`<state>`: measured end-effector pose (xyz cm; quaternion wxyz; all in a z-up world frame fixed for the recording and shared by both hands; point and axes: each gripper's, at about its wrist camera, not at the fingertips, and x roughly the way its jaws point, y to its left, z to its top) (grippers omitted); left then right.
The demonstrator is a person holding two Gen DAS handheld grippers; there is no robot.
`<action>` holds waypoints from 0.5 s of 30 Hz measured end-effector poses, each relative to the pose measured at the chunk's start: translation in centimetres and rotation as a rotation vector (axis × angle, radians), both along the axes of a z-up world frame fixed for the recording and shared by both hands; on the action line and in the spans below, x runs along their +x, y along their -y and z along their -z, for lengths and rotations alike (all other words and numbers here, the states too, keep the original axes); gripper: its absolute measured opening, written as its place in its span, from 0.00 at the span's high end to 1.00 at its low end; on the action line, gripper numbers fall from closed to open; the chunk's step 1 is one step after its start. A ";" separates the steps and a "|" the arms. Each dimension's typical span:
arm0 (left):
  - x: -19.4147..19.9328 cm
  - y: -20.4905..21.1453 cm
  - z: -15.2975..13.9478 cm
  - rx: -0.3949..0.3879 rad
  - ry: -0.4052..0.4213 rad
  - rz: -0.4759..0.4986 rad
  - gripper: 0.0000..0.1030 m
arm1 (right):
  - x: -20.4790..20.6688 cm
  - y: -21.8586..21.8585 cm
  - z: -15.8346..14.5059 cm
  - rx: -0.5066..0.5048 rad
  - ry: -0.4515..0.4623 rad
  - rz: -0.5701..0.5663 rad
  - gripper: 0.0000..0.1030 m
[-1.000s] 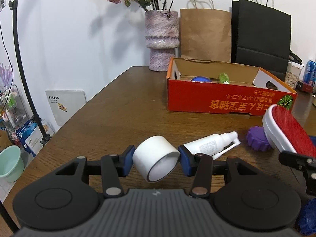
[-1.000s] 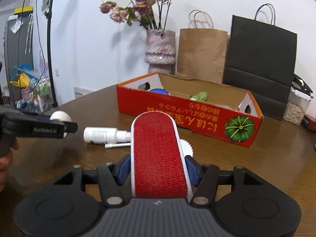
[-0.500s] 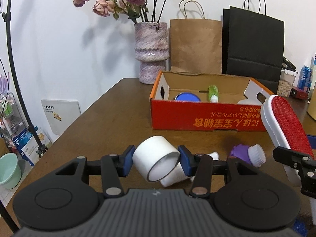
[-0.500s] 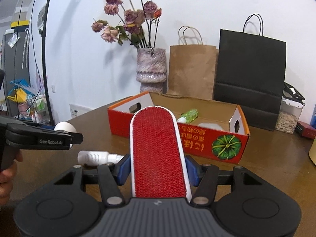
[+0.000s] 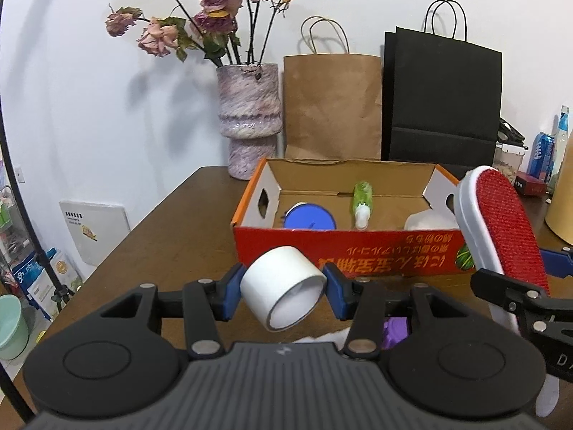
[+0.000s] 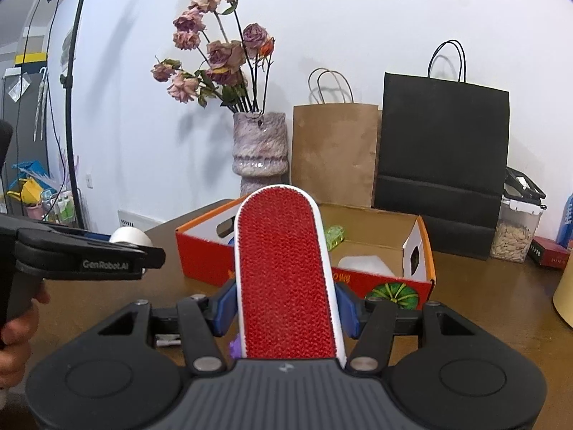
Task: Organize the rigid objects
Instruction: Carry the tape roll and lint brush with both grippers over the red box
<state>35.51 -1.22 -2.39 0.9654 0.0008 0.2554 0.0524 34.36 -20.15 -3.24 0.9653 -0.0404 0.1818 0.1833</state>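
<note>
White tape roll and red lint brush, each clamped in a gripper in front of the box.

Nearest in the left wrist view, the left gripper [image 5: 283, 288] has its blue pads pressed on both sides of the white tape roll [image 5: 282, 286], which is tilted with its open end toward the camera. In the right wrist view, the right gripper [image 6: 285, 304] is clamped on the red lint brush [image 6: 284, 268], whose bristled face points up and away. Beyond both lies the red cardboard box [image 5: 343, 251] on the wooden table [image 5: 172, 236], holding a blue lid [image 5: 309, 216] and a green bottle [image 5: 362, 197]. Farther back stand a vase [image 5: 250, 114], a brown paper bag [image 5: 331, 107] and a black bag [image 5: 442, 100].
</note>
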 end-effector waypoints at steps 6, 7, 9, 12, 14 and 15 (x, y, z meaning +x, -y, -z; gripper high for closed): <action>1.6 0.7 -0.6 -0.007 0.017 0.004 0.52 | 1.3 0.1 -0.6 0.008 0.020 0.006 0.45; 1.9 0.8 -0.6 -0.009 0.020 0.004 0.52 | 1.5 0.1 -0.7 0.008 0.024 0.006 0.45; 2.5 1.0 -0.8 -0.012 0.024 0.004 0.52 | 1.9 0.1 -0.9 0.009 0.031 0.008 0.45; 3.3 1.3 -0.9 -0.015 0.030 0.004 0.52 | 2.6 0.1 -1.2 0.013 0.041 0.011 0.45; 3.9 1.4 -1.0 -0.018 0.034 0.003 0.52 | 3.1 0.1 -1.3 0.014 0.045 0.012 0.45; 4.2 1.4 -1.0 -0.020 0.034 0.001 0.52 | 3.3 0.1 -1.3 0.013 0.046 0.012 0.45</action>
